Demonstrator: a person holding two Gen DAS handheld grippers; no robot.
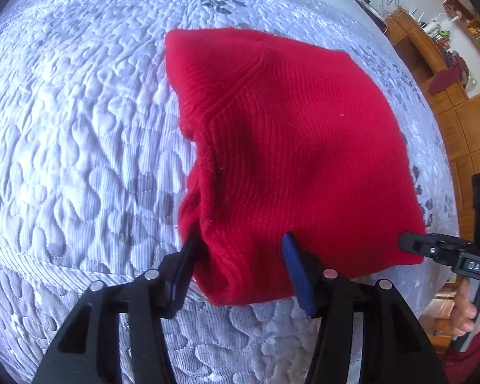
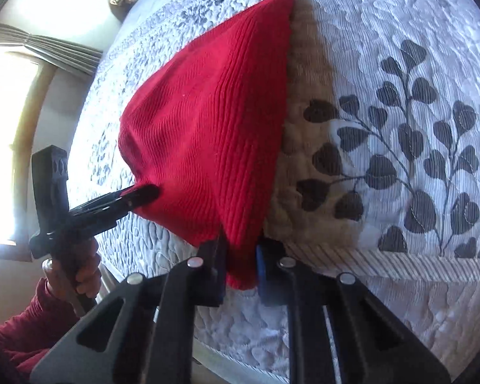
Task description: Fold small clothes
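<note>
The left black plastic gripper (image 1: 240,259) pinches the near left corner of the red ribbed knit garment (image 1: 291,147); its blue-padded fingers (image 1: 296,272) are spread only as far as the bunched cloth between them. The garment lies folded on the grey-white quilted bedspread (image 1: 80,147), which carries a raised pebble stitching and a printed dark grey leaf pattern (image 2: 409,160). The knit shows fine parallel ribs and one raised diagonal seam. Its long axis runs from the two grippers away across the bed, narrowing to a blunt point at the far end. The near edge is lifted off the bedspread and casts a shadow to its right in the right wrist view. The right black plastic gripper (image 2: 240,265) pinches the near right corner, fingers closed onto the cloth. Its body bears white lettering "DAS" (image 1: 476,266). Wooden shelving (image 1: 432,64) stands beyond the bed at far right.
</note>
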